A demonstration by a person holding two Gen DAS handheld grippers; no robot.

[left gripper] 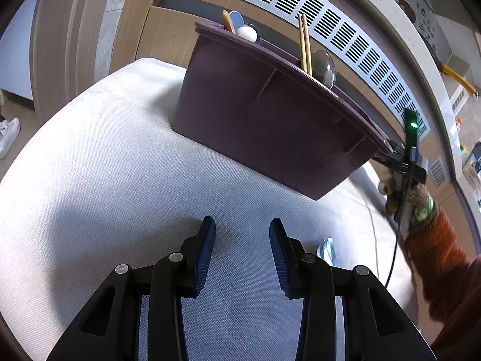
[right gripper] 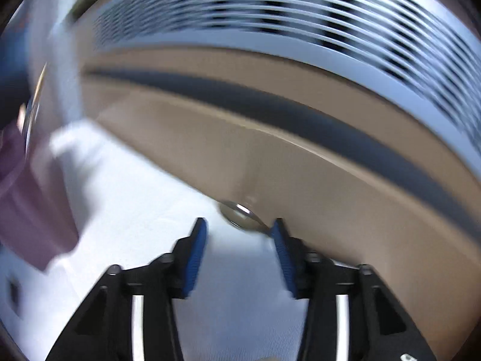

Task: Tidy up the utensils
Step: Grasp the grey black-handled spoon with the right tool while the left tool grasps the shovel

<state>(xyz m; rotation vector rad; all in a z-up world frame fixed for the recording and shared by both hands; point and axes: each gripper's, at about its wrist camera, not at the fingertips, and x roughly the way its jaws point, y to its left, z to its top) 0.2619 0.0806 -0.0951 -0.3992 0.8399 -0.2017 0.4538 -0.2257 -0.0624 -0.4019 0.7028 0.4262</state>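
Two grippers stand open and empty over the white cloth (left gripper: 105, 165). Left gripper (left gripper: 243, 251) points at the purple caddy (left gripper: 255, 120) at 12 o'clock, which holds chopsticks (left gripper: 304, 43) and spoons (left gripper: 324, 66). Right gripper (right gripper: 239, 248) has a metal spoon (right gripper: 240, 215) just beyond its tips at 12 o'clock.

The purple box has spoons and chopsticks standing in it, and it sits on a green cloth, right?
Not quite. In the left wrist view the purple box does hold spoons and chopsticks, but the cloth under it is white, not green.
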